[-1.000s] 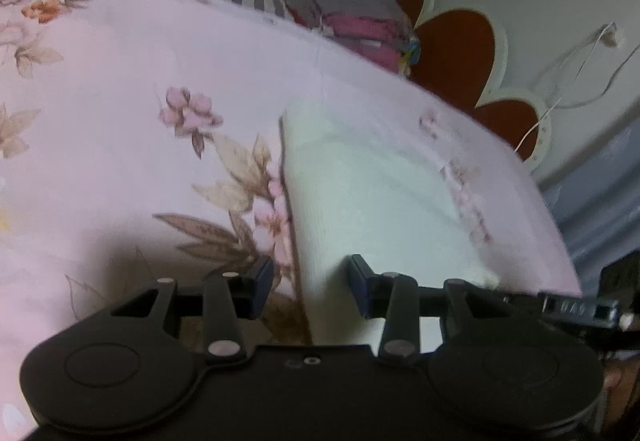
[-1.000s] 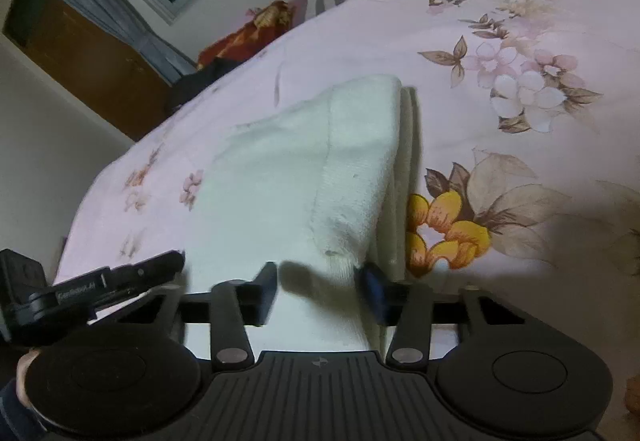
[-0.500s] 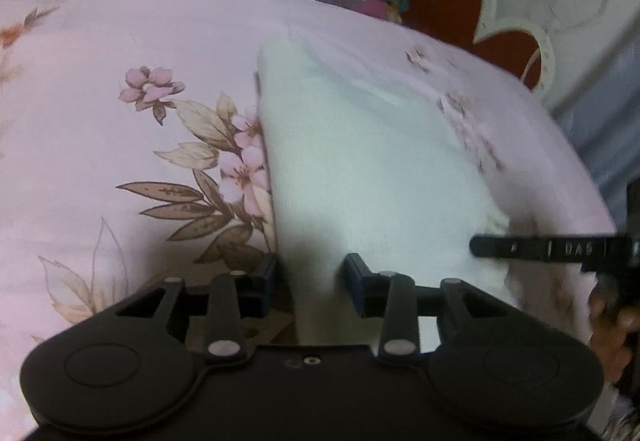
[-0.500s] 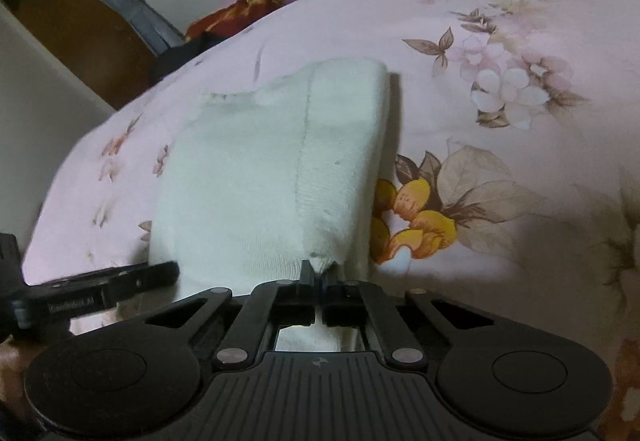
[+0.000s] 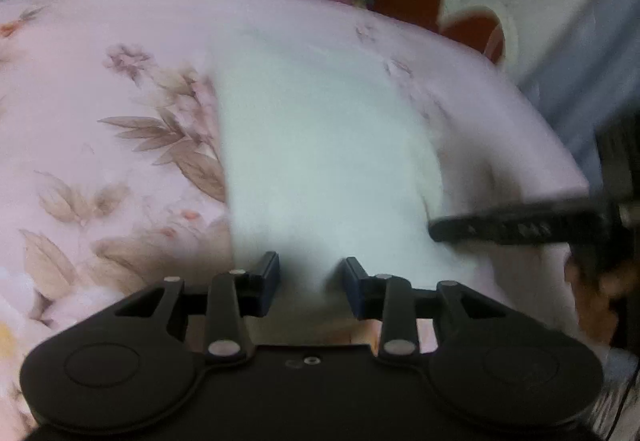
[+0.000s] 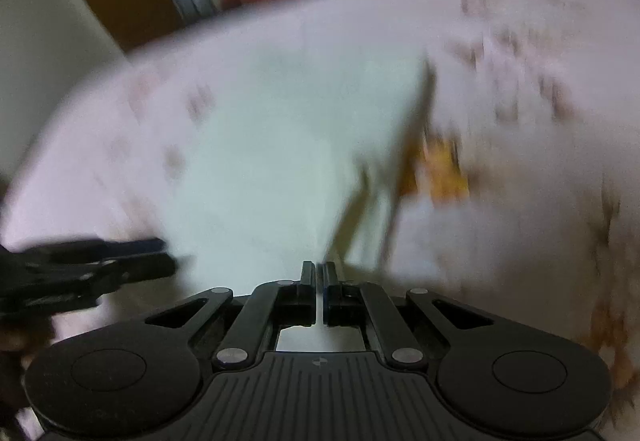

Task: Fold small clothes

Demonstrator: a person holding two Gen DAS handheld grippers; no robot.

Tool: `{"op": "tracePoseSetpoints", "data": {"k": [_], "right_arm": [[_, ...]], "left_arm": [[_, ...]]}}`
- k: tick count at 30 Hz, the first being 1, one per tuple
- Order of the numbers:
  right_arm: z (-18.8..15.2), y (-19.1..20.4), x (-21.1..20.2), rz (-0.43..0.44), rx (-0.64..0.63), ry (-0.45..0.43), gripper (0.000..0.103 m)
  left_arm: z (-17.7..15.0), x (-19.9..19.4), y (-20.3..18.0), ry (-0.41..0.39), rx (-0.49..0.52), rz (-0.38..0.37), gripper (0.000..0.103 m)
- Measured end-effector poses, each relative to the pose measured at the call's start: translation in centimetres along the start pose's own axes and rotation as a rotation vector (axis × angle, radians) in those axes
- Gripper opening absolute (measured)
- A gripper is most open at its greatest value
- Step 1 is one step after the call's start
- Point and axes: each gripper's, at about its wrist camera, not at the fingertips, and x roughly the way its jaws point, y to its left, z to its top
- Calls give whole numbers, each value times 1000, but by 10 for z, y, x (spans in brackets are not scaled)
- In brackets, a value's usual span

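Currently the right gripper (image 6: pixel 319 273) is clamped on the white garment (image 6: pixel 280 161) edge; the left gripper (image 5: pixel 312 281), jaws closing around it, should pinch before lifting both corners evenly.

Soft white cloth here, the garment (image 5: pixel 320 161), matt and a touch fuzzy like knit or terry. Under it the bed sheet (image 5: pixel 100 41), smooth matt cotton-like fabric, pale pink with a printed flower pattern. The left claw (image 5: pixel 312 287) is matt black plastic with small bright metal pins; its fingers (image 5: pixel 270 283) carry dull blue pads. The right claw (image 6: pixel 319 295): same matt black plastic, ribbed housing.
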Motion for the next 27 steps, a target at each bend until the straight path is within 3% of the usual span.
{"op": "tracePoseSetpoints", "data": {"k": [2,5,8,9,11,12,13,17,20,21,22,23,27], "right_arm": [[4,1,-3,6,8,7,0],[29,7,-44,19,-4,-185,0],[69,13,-40,-15,-14,-281,0],[78,13,-30,-16,-7,-276,0],[88,11,2,-14,-12,-236,0],[85,10,29,-87,-69,-166,0],[78,5,42,-103,-73,-156,0],[77,-8,25,-84,-6,-156,0],[69,2,4,-78,-52,-231,0],[65,7,6,-63,-84,-230,0],[63,9,19,-107,-115,-178,0],[60,6,29,-139,-133,-185,0],[71,-3,31,-118,-61,-178,0]], "left_arm": [[14,-8,-3,0,7,-25,34],[54,-23,5,-135,5,-35,34],[95,0,15,-171,-19,-17,34],[104,14,19,-157,-40,-16,33],[110,52,28,-51,-69,-39,34],[105,68,29,-17,-82,-68,34],[102,69,29,-47,-89,-76,35],[99,56,26,-50,-75,-68,34],[87,60,20,-62,-45,-37,34],[86,61,20,-73,-70,-40,34],[87,64,20,-74,-89,-50,34],[89,65,17,-68,-82,-45,34],[94,61,15,-46,-62,-39,34]]}}
